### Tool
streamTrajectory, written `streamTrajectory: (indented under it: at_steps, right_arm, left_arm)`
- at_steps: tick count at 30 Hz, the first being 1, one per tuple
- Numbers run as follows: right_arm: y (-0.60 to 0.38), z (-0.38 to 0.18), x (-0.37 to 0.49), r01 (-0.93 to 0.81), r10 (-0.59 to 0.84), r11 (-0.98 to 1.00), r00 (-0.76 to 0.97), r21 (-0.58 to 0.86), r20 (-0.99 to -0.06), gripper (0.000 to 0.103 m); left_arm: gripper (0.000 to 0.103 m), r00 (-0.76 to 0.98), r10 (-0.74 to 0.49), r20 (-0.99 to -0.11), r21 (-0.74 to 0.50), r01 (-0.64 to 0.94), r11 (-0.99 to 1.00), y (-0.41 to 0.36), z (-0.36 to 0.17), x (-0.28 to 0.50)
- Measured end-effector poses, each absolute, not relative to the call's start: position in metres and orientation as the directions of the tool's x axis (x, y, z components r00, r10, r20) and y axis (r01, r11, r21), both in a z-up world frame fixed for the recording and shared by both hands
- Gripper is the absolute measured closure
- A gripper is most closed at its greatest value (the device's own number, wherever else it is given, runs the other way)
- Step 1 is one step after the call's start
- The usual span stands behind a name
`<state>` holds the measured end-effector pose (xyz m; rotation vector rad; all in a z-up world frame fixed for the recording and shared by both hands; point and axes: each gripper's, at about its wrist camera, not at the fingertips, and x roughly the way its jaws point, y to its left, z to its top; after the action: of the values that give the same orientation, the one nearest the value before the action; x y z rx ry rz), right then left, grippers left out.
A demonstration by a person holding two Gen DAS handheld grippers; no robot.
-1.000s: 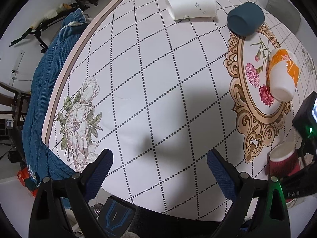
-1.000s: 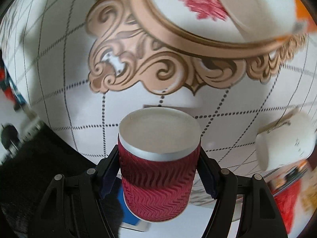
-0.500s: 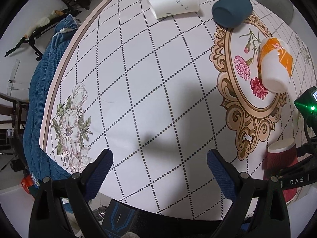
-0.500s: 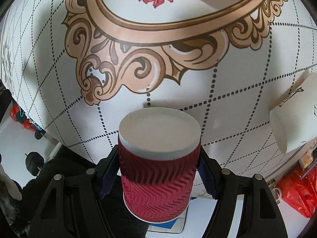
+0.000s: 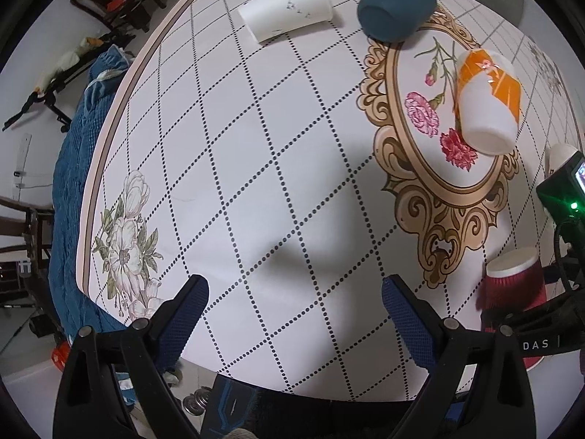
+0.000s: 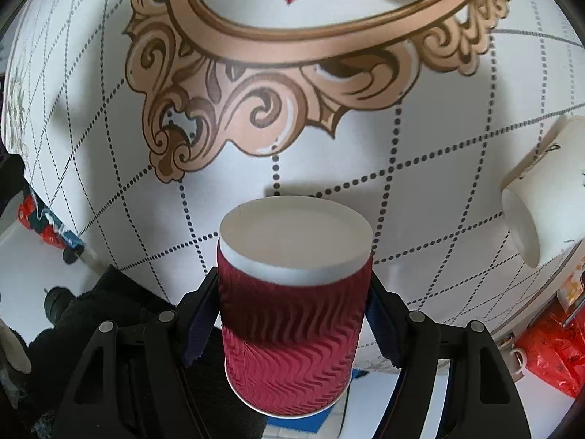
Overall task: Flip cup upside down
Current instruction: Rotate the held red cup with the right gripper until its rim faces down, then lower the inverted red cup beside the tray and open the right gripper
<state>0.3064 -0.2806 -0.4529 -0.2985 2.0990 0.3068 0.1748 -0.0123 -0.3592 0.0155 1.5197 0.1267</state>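
Note:
My right gripper [image 6: 292, 314] is shut on a red ribbed paper cup [image 6: 292, 333]. The cup is held off the table with its white closed end toward the camera and its rim nearer my wrist. The same cup [image 5: 512, 281] shows at the right edge of the left wrist view, with the right gripper's body behind it. My left gripper [image 5: 294, 311] is open and empty above the near part of the table.
The table wears a white diamond-pattern cloth [image 5: 256, 146] with a gold oval frame [image 5: 387, 135]. An orange-and-white cup [image 5: 486, 102], a dark teal cup [image 5: 396, 5] and a white cup [image 5: 289, 5] lie on their sides. Another white cup [image 6: 544, 197] lies at right.
The right gripper has moved nearer to the table with the red cup still held. The left gripper has drifted slightly; its jaws stay open.

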Motion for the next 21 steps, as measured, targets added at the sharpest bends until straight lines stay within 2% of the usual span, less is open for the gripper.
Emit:
streamTrajectory:
  at_steps: [9, 15, 19, 21]
  right_arm:
    - [-0.308, -0.399, 0.317, -0.219, 0.058, 0.967, -0.312, 0.132, -0.948, 0.028]
    - [-0.324, -0.347, 0.315, -0.159, 0.140, 0.977, -0.011, 0.140, -0.990, 0.028]
    - [-0.331, -0.324, 0.318, -0.114, 0.173, 0.983, 0.270, 0.146, -0.947, 0.028]
    - [-0.322, -0.320, 0.315, -0.099, 0.159, 0.986, 0.351, 0.132, -0.923, 0.028]
  left_arm:
    - [0.006, 0.040, 0.094, -0.995, 0.092, -0.039, 0.995, -0.022, -0.358, 0.179]
    - [0.006, 0.039, 0.098, -0.994, 0.097, -0.026, 0.995, -0.023, -0.357, 0.182]
    - [0.006, 0.039, 0.093, -0.995, 0.093, -0.021, 0.995, -0.023, -0.358, 0.184]
    - [0.006, 0.035, 0.092, -0.995, 0.091, -0.022, 0.996, -0.022, -0.360, 0.186]
